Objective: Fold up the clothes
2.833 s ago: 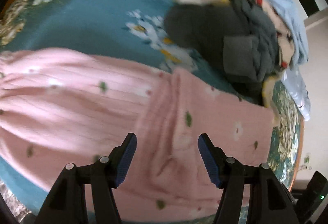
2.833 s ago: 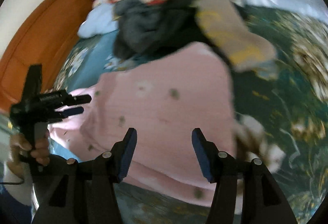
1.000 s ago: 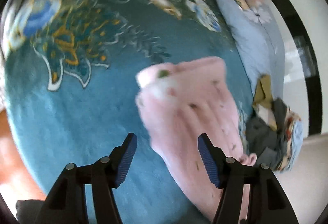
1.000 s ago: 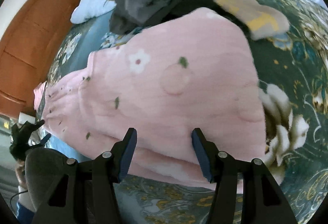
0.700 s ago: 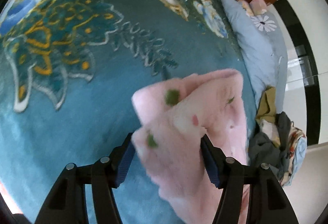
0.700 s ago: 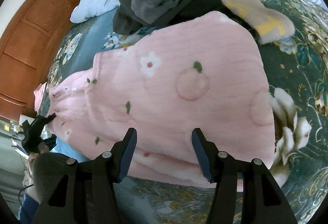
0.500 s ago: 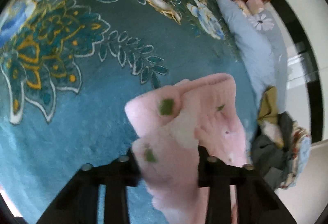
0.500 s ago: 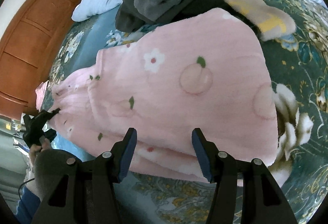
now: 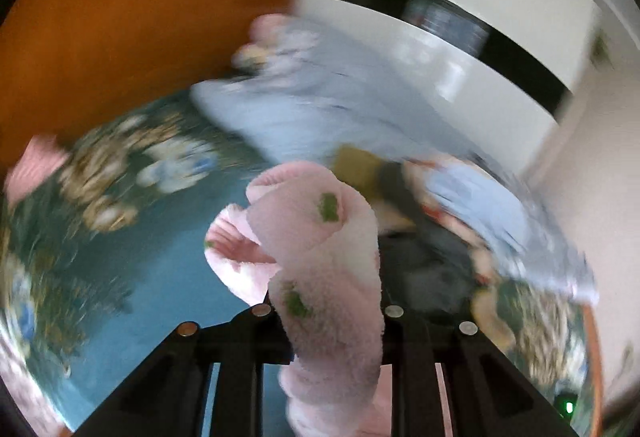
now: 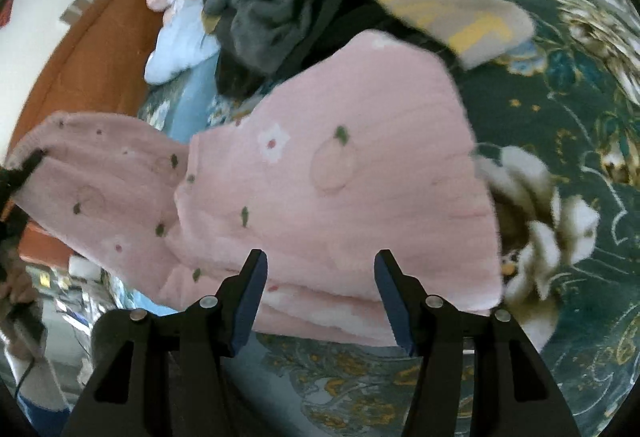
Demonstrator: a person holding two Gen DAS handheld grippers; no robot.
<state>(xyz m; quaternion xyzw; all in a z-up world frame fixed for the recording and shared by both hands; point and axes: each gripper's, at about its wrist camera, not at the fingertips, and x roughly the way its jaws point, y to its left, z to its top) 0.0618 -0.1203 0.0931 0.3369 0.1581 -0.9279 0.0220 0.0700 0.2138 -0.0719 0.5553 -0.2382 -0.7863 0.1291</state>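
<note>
The left hand-held gripper [image 9: 326, 311] has just closed on the sleeve [image 9: 320, 237] of the pink garment [image 10: 340, 189], lifted above the bed [image 10: 560, 117]. The right hand-held gripper [image 10: 318, 297] hovers open over its near edge. Clothes pile [image 10: 280, 5] lies beyond.

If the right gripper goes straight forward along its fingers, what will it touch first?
Most likely the pink fleece garment: it fills the view just beyond the open right gripper. Depth is unclear, but nothing shows in between.
</note>
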